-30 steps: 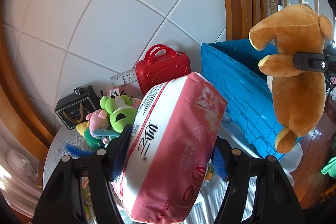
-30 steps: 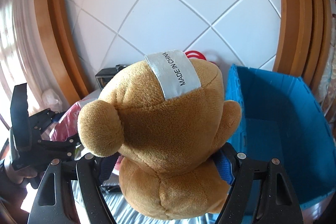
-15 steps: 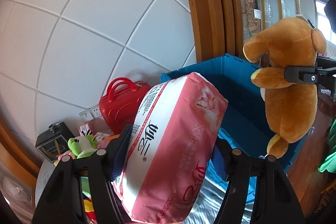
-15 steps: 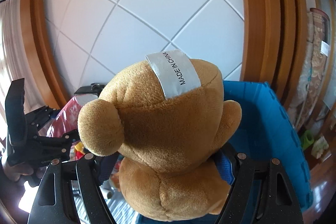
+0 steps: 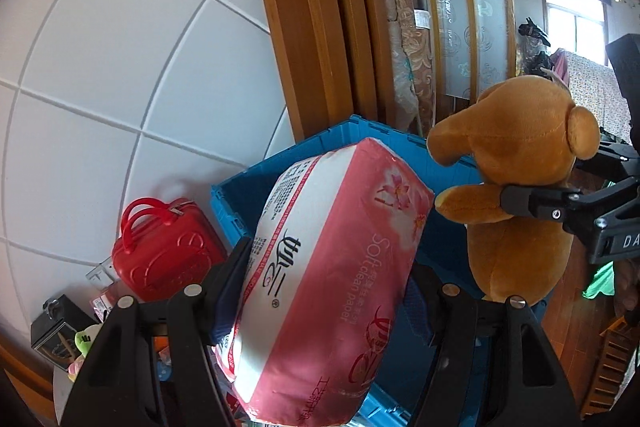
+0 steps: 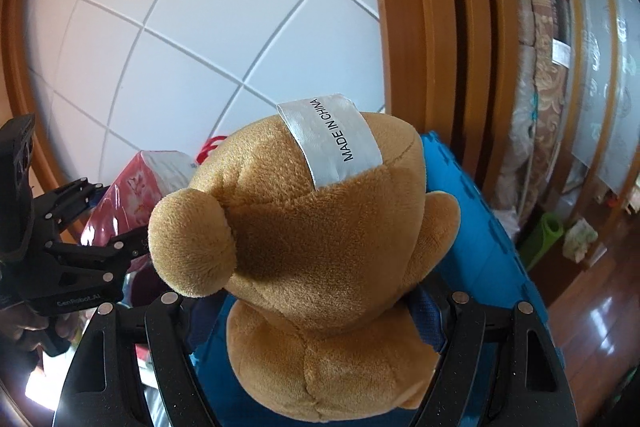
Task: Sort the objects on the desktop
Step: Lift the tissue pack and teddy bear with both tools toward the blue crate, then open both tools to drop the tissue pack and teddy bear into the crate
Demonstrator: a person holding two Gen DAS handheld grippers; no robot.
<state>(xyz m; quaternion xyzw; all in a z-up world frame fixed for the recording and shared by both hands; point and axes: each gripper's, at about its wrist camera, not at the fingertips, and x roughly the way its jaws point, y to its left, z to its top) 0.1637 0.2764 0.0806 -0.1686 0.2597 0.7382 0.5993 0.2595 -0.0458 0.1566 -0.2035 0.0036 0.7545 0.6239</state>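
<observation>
The blue crate (image 5: 444, 239) stood open ahead of me, against the wooden frame beside the white tiled wall; the little of its inside that showed past what I carried looked bare blue plastic, and the rest was hidden. My left gripper (image 5: 324, 291) had its jaws clamped on the pink tissue pack (image 5: 332, 275), held in the air in front of the crate's near wall. The pack's long axis ran from low near the camera up and away, tilted to the right, its far end pointing toward the crate opening. My right gripper (image 6: 308, 311) had its jaws clamped on the brown teddy bear (image 6: 320, 239), gripped around the body just below the head. The bear hung upright, head up, back of the head toward my right camera, its "MADE IN CHINA" tag on top; in the left view it sat to the right of the pack, over the crate's right side. A red toy suitcase (image 5: 164, 247) and a small black box (image 5: 56, 327) stood on the counter left of the crate. Compared with a second ago, both grips were unchanged, but the crate had shifted from the right toward the centre of both views, the plush toys had nearly left the left view, and more of the room to the right showed.
</observation>
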